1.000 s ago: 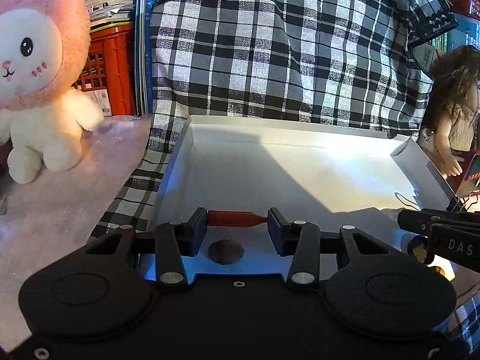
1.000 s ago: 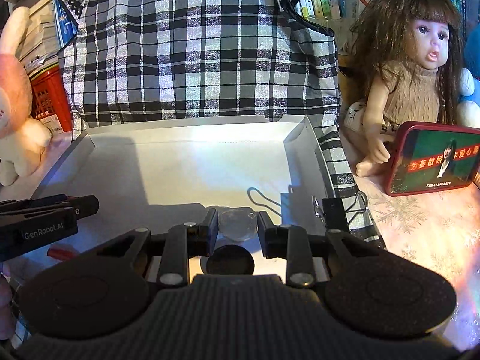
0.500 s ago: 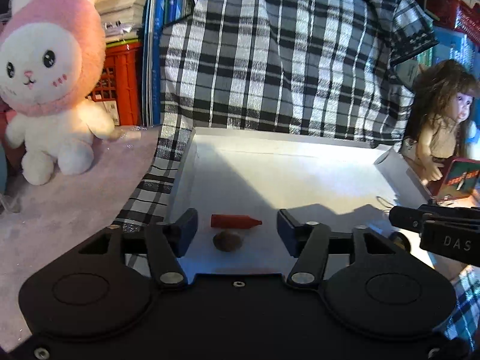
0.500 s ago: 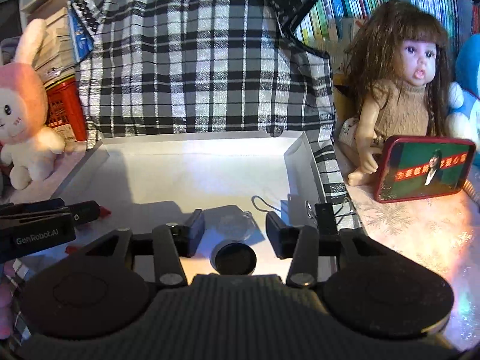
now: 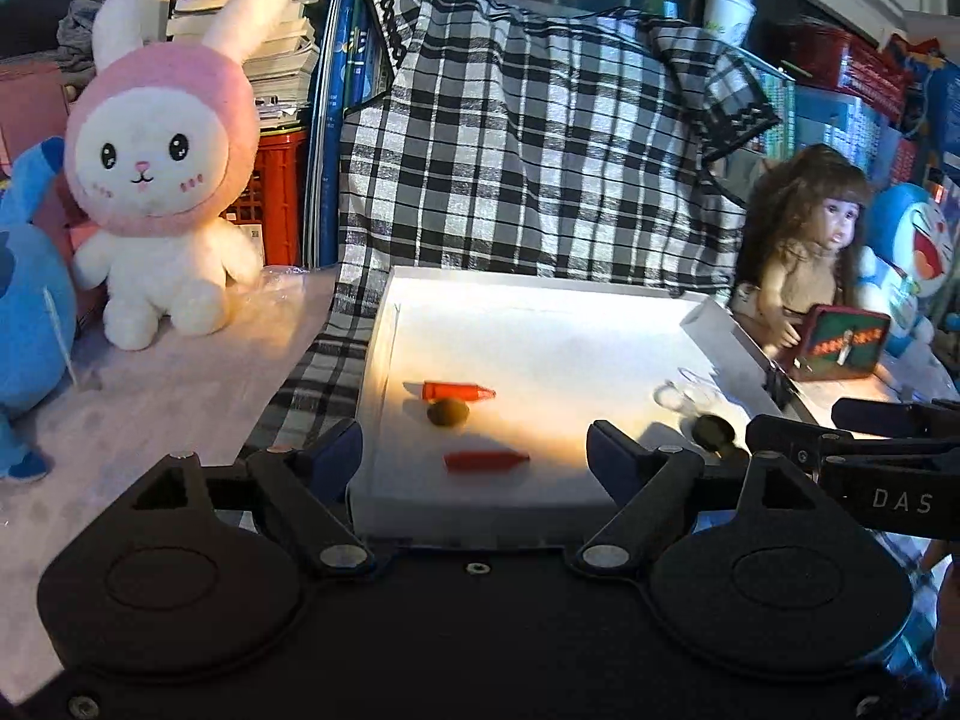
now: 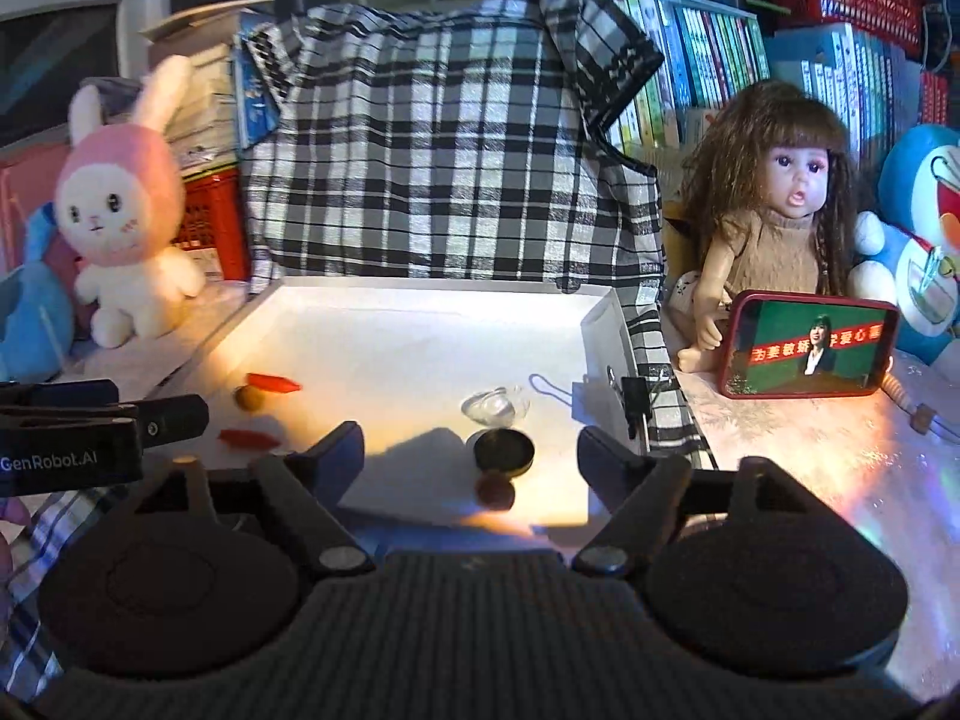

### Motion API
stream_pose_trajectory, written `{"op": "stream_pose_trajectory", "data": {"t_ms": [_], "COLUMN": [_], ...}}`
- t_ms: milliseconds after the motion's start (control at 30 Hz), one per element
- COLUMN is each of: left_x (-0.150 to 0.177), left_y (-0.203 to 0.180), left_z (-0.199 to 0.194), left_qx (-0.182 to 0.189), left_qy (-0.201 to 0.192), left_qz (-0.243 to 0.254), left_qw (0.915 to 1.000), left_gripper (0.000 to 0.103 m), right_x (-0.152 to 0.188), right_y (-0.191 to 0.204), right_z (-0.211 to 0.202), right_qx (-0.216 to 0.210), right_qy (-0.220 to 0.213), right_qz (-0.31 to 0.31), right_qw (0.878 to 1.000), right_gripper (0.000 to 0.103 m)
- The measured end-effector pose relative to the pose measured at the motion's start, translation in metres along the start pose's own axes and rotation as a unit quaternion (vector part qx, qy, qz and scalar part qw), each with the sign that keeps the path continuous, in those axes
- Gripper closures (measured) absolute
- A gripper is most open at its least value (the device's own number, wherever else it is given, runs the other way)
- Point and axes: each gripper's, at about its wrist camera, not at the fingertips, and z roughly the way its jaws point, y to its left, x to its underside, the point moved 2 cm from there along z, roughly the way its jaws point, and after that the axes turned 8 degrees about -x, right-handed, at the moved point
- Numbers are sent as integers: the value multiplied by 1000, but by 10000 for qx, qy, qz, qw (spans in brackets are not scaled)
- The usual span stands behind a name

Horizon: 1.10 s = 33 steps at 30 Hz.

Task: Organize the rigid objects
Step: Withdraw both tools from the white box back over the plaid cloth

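A white shallow box (image 5: 540,324) (image 6: 420,312) lies on a plaid cloth. In it on the left lie two red crayons (image 5: 459,390) (image 5: 486,459) and a brown round piece (image 5: 447,413); they also show in the right wrist view: crayons (image 6: 273,383) (image 6: 249,437), brown piece (image 6: 249,398). On the right lie a clear glass piece (image 6: 495,406) (image 5: 681,396), a black round lid (image 6: 504,451) (image 5: 714,431) and a small reddish-brown ball (image 6: 495,492). My left gripper (image 5: 474,456) is open and empty at the box's near left. My right gripper (image 6: 471,450) is open and empty at the near right.
A pink-and-white plush rabbit (image 5: 159,180) and a blue plush (image 5: 24,312) sit left of the box. A doll (image 6: 780,210), a red phone (image 6: 810,351) and a blue plush (image 6: 924,240) stand right. Black binder clip (image 6: 636,399) grips the box's right wall. Books stand behind.
Both grippers opened, released the red crayon and the clear glass piece into the box, and pulled back toward me and up. More of the box and table shows now.
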Motion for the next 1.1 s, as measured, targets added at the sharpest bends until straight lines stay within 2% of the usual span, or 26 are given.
{"op": "stream_pose_trajectory", "data": {"t_ms": [267,467,733,1100], "left_x": [32,61,105,131], "left_y": [-5,-7,-11,0], "left_z": [-44,-79,-114,-136], "left_qx": [179,413,377,351], "left_qy": [-94,-207,-349,-488], "left_qz": [145,69,287,311], "left_qw": [9997,9989,9983,9977], "left_gripper": [22,19,19,16], "right_x": [31,58,94,121], "right_y": [16,22,29,38], "right_z": [-41,-73,-108,-133], "right_qx": [-35,-37,-110,-40], "right_qy": [-252,-459,-597,-718], "right_qz": [-266,-393,-450,-565], "right_qw": [9993,9982,9971,9958], "right_gripper": [14,10,5,2]}}
